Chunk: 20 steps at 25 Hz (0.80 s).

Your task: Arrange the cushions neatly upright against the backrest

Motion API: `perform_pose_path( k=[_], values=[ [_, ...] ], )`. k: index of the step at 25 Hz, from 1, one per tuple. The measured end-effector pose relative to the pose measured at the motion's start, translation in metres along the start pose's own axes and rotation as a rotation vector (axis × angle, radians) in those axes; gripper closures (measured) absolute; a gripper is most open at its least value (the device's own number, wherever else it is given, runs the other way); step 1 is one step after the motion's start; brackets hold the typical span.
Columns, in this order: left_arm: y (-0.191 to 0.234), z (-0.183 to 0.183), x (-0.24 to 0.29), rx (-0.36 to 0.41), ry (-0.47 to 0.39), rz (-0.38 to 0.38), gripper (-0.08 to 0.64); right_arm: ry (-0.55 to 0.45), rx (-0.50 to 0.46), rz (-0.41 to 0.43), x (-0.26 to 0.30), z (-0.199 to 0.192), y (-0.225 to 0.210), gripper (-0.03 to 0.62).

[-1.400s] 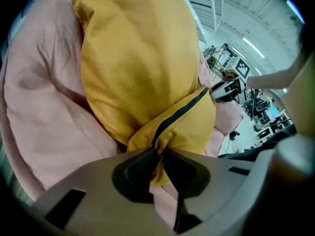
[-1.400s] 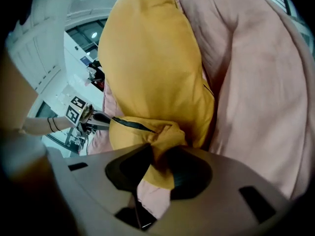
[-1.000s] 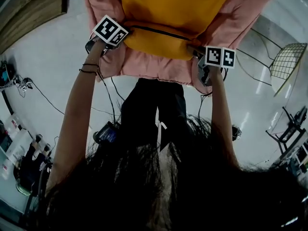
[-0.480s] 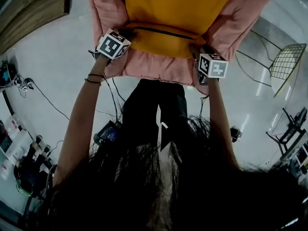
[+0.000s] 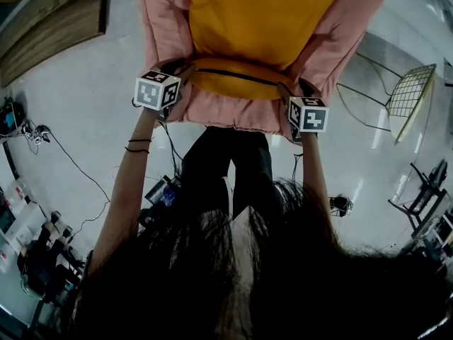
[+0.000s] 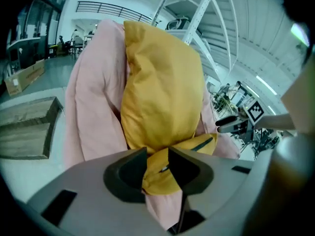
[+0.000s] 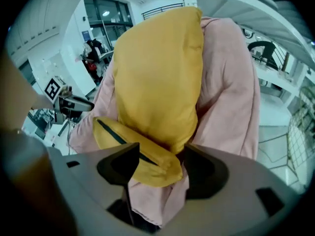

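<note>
A yellow cushion (image 5: 265, 20) stands upright against the back of a pink padded chair (image 5: 163, 20). Its zipped lower edge rests on the seat. My left gripper (image 5: 182, 69) is at the cushion's lower left corner. In the left gripper view the yellow corner (image 6: 160, 168) fills the narrow gap of the left gripper (image 6: 157, 156), whose jaws have just been opening and still touch it. My right gripper (image 5: 287, 88) is at the lower right corner. In the right gripper view the right gripper (image 7: 160, 156) has just opened wide, and the yellow corner (image 7: 152, 163) lies loose between its jaws.
A wire-frame chair (image 5: 414, 91) stands to the right of the pink chair. A wooden platform (image 5: 49, 27) lies at the upper left. Cables (image 5: 64, 140) and equipment sit on the floor at the left. The person's legs (image 5: 226, 168) are just in front of the seat.
Both grippers have drawn back toward the seat's front edge and their marker cubes have turned. The cushion's lower edge now bulges forward between them.
</note>
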<state>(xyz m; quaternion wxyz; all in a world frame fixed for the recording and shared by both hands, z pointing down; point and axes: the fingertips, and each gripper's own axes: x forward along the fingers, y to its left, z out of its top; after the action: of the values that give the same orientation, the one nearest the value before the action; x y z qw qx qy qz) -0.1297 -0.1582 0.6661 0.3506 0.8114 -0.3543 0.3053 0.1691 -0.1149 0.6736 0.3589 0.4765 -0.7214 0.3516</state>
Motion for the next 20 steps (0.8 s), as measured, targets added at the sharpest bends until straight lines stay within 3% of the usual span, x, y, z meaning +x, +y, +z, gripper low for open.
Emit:
perform_pose_path(
  k=[13, 17, 20],
  values=[
    [-0.056, 0.044, -0.077, -0.066, -0.229, -0.125, 0.434, -0.205, 0.207, 0.062, -0.079, 0.025, 0.07, 0.325],
    [-0.08, 0.066, -0.1, -0.047, -0.297, -0.172, 0.434, -0.303, 0.228, 0.086, -0.11, 0.045, 0.098, 0.325],
    [-0.102, 0.076, -0.112, 0.014, -0.313, -0.212, 0.434, -0.364, 0.223, 0.115, -0.13, 0.061, 0.12, 0.326]
  ],
)
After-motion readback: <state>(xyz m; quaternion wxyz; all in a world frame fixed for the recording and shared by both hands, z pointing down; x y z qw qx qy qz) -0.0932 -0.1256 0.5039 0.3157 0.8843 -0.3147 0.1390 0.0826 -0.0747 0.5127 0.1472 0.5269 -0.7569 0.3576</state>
